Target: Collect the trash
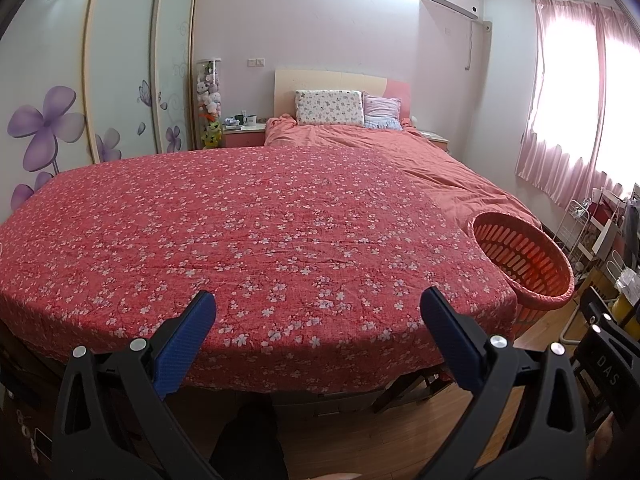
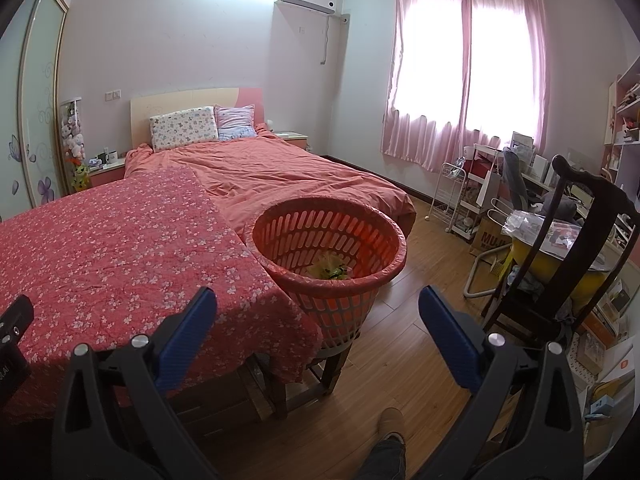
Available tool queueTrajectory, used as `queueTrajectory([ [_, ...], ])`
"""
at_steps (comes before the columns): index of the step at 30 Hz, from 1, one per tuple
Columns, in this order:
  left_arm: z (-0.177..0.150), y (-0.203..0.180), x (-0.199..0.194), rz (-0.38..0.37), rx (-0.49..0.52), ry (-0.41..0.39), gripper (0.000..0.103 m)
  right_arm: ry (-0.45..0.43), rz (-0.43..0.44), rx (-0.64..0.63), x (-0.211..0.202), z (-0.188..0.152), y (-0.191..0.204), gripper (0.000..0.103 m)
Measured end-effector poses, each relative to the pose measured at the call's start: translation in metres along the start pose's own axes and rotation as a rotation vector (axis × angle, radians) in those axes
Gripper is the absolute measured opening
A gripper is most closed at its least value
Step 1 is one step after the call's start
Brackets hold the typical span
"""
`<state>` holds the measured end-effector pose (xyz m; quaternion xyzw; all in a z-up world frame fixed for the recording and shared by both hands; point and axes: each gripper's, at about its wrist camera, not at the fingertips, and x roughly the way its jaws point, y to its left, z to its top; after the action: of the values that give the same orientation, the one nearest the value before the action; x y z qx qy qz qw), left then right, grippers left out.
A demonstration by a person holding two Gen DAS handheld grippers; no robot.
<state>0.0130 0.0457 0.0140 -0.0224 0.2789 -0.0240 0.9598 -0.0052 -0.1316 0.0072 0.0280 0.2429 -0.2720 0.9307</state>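
An orange slotted basket with a clear liner stands on a small wooden stool at the table's right edge; it also shows in the left wrist view. Yellow-green crumpled trash lies at its bottom. The table is covered by a red floral cloth and shows no loose trash. My left gripper is open and empty above the table's near edge. My right gripper is open and empty, in front of the basket and apart from it.
A bed with a pink duvet lies behind the table. A dark wooden chair with a yellow tub stands to the right, with a white rack and clutter near the window. The floor is wood. A wardrobe lines the left wall.
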Motion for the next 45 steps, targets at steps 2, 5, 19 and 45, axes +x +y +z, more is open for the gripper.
queueTrajectory([
  [2,0.0000,-0.0002,-0.0001,0.000,0.000,0.000,0.101,0.001,0.002,0.001,0.0000,0.0000,-0.0001,0.099],
  [5,-0.0001,-0.0004,0.0001,-0.002,0.002,0.001,0.101,0.001,0.003,0.001,0.0007,0.0001,0.0001,0.099],
  [19,-0.0004,-0.0020,0.0005,-0.004,0.004,0.003,0.101,0.002,0.004,0.001,0.0018,0.0002,0.0015,0.099],
  [45,-0.0002,-0.0017,0.0008,-0.004,0.004,0.005,0.101,0.006,0.009,0.000,0.0051,-0.0022,0.0054,0.099],
])
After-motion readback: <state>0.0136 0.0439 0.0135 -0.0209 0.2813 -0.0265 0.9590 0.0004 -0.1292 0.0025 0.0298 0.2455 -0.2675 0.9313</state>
